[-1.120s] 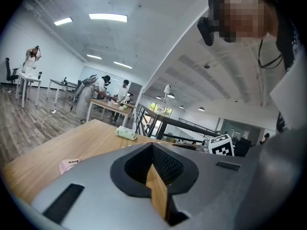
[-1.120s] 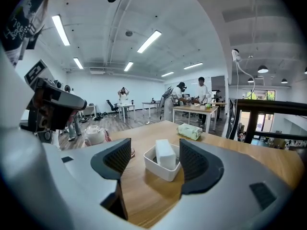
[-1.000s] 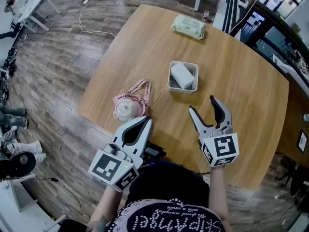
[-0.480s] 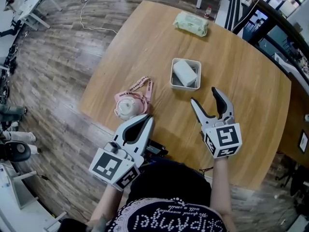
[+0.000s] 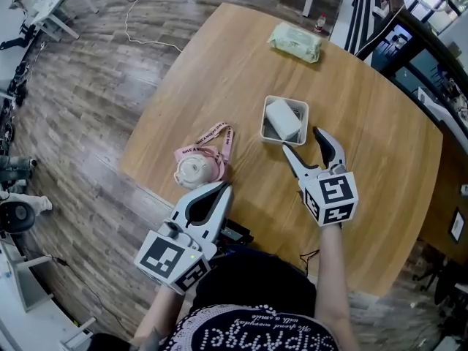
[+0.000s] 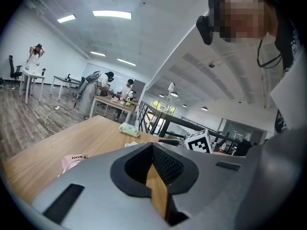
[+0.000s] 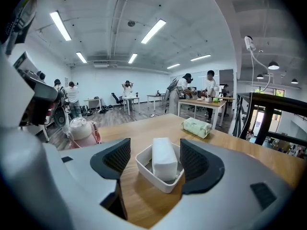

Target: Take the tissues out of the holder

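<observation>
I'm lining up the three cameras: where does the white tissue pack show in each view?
Head view: the tissue pack lies in the white holder, mid-table, just ahead of the right gripper.
Right gripper view: centre, framed between the open jaws.
Left gripper view: not clearly in it; the gripper's own body covers that spot.
Shared landmark: the green packet beyond it.

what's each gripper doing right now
Left gripper: shut, empty.
Right gripper: open, empty, near the holder.
</observation>
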Demonstrator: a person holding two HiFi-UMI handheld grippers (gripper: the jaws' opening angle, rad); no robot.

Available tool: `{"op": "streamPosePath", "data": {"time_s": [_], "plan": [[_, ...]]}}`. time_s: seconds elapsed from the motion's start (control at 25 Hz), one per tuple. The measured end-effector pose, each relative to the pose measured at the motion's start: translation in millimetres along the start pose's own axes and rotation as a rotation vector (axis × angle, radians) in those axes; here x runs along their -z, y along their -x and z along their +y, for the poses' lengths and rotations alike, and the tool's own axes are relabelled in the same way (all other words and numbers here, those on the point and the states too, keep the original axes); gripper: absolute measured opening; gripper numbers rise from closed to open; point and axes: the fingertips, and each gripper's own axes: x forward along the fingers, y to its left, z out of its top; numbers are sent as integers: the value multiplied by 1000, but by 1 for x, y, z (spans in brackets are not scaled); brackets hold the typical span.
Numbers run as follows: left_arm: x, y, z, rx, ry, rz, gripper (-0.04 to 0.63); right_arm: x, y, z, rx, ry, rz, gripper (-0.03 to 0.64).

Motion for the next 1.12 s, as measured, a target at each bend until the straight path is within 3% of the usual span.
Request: {"op": "streamPosePath", "data": {"time_s": [0.64,1.12], "plan": [[3,-8,14,-17,25,30,5,17,-50,-12,-51,-40,120,319],[5,-7,22,-34,40,34,5,62,-83,-21,-62,-20,282,319]]}}
